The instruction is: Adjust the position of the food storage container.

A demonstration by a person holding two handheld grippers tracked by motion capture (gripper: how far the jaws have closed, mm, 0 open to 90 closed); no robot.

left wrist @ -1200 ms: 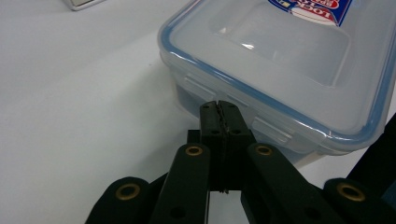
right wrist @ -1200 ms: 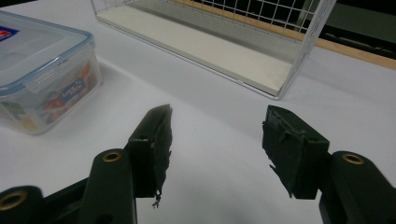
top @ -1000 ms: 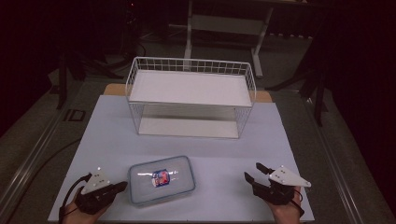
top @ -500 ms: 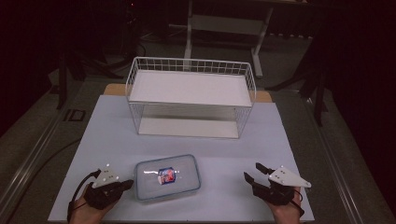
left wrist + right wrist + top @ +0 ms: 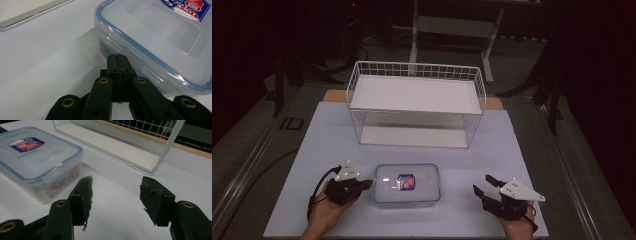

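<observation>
A clear plastic food box with a blue-rimmed lid and a red and blue label [image 5: 406, 183] lies near the table's front edge. My left gripper [image 5: 368, 183] is shut with nothing between its jaws, its tips right at the box's left side. In the left gripper view those closed tips [image 5: 117, 60] sit against the lid latch of the box [image 5: 160, 37]. My right gripper [image 5: 482, 186] stands open on the table a short way right of the box. Its view shows bare table between the jaws [image 5: 116, 190] and the box [image 5: 37, 157] off to the left.
A white wire rack [image 5: 417, 102] with two shelves stands at the middle back of the white mat [image 5: 522, 150]. In the right gripper view the rack's lower shelf [image 5: 112, 147] lies ahead. A cable trails from the left gripper by the front left edge.
My left gripper has slid rightward up to the box's left side. The box has shifted a little to the right. The right gripper has stayed put.
</observation>
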